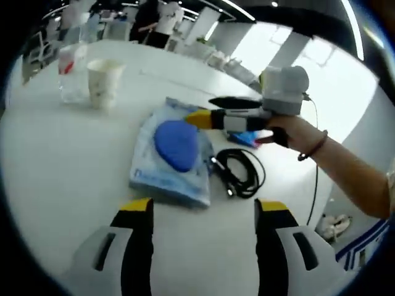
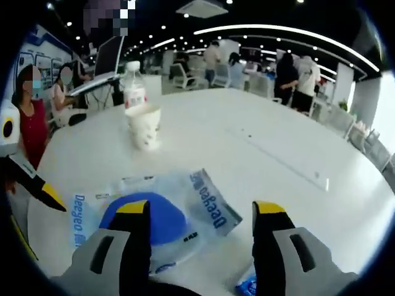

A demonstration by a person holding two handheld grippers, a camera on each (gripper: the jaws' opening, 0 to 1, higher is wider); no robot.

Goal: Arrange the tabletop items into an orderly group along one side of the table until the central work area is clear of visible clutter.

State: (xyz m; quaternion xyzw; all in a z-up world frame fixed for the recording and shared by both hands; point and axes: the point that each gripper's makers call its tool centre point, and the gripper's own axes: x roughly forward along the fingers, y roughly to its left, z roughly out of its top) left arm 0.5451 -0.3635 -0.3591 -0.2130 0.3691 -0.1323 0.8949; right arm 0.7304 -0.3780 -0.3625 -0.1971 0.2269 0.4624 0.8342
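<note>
Plastic, soft and slippery, is what the bag is made of; it lies at the middle of the white surface, with a blue pad inside. From the left: a bottle and a paper cup stand at 10 o'clock, then the bag, then a black cable at 3 o'clock of it. I judge the bag light and floppy, best pinched at an edge. The left claw is open and empty. The right claw is also open, above the bag.
</note>
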